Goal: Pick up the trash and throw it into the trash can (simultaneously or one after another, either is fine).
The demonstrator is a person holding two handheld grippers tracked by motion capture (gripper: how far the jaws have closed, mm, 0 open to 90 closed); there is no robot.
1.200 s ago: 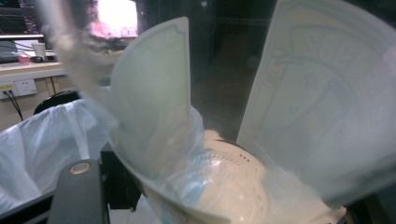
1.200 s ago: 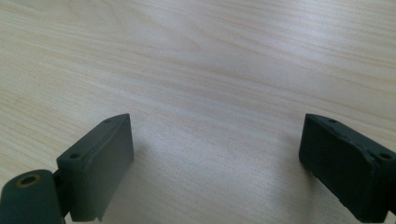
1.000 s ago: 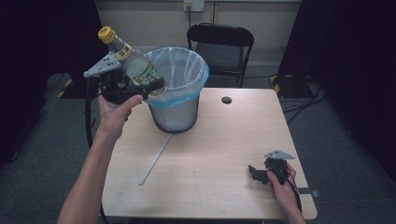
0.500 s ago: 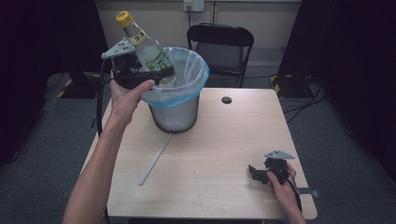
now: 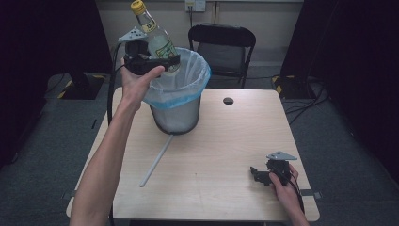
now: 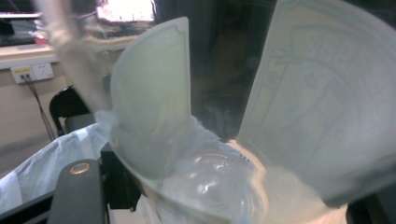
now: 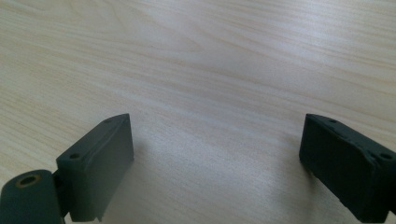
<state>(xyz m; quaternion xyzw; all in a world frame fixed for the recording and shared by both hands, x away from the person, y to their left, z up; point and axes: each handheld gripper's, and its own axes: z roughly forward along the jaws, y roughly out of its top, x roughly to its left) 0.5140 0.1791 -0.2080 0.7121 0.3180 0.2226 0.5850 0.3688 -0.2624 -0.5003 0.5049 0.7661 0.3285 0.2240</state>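
Note:
A clear glass bottle (image 5: 157, 40) with a yellow cap and a pale label is held tilted over the left rim of the bin (image 5: 178, 101), which is lined with a blue-white bag. My left gripper (image 5: 157, 60) is shut on the bottle's lower body, raised above the bin's edge. In the left gripper view the bottle (image 6: 224, 121) presses close against the camera, its label wrapping both sides. My right gripper (image 5: 258, 174) rests low on the table (image 5: 221, 141) at the front right, open, with bare wood between its jaws (image 7: 215, 158).
A thin white stick (image 5: 156, 160) lies on the table in front of the bin. A round cable hole (image 5: 228, 100) sits near the table's far edge. A black folding chair (image 5: 226, 47) stands behind the table. Dark curtains hang on both sides.
The left gripper has carried the bottle up and to the right, from beside the bin to over its left rim. The right gripper has stayed put.

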